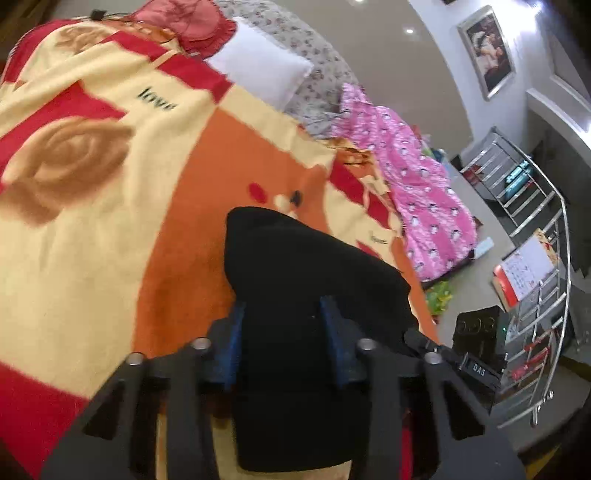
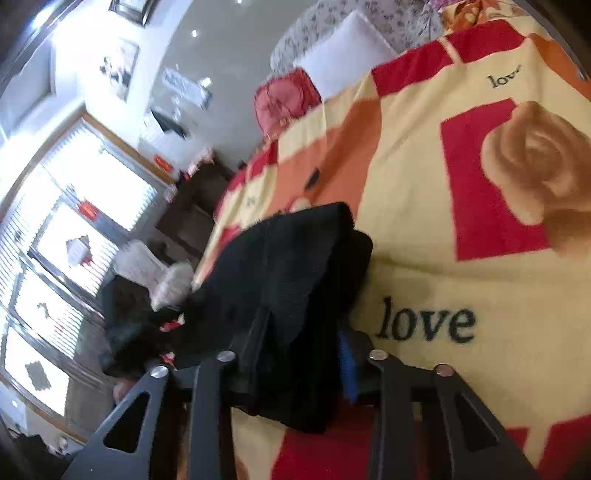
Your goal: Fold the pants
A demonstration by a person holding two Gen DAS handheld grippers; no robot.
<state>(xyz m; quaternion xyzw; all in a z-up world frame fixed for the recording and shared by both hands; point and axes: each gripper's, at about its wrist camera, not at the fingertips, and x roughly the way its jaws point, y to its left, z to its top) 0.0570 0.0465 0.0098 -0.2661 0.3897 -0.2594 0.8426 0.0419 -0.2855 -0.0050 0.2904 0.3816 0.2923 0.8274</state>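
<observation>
Left wrist view: the left gripper [image 1: 283, 314] points down over a bed; black pants [image 1: 306, 266] fill the gap between its two blue pads [image 1: 334, 332].
Left gripper state: narrow, both pads pressed against the bunched black cloth, which it holds.
Pants, left view: a dark folded mass that rises from between the fingers and ends in a rounded edge over the blanket [image 1: 110, 184].
Blanket: the landmark; cream, red and orange squares with brown roses and the printed word "love", spread across the bed.
White pillow [image 1: 258, 70]: at the far end of the blanket, beside a red cushion [image 1: 192, 26].
Pink printed cloth [image 1: 417, 184]: along the blanket's right edge, hanging toward the floor.
Metal railing [image 1: 535, 258]: well apart from the blanket, at the right of the room.
Right wrist view: the right gripper [image 2: 306, 354] also holds the black pants [image 2: 288, 266], here in several stacked layers.
Right gripper state: narrow, closed on the cloth; one blue pad [image 2: 347, 362] shows at the right of the fabric, the other is hidden behind it.
Pants, right view: lying on the blanket [image 2: 461, 258] near its left edge, just beside a printed "love".
Window [image 2: 74, 221]: bright, well apart from the blanket, at the left.
Image quality: both views are slightly blurred.
</observation>
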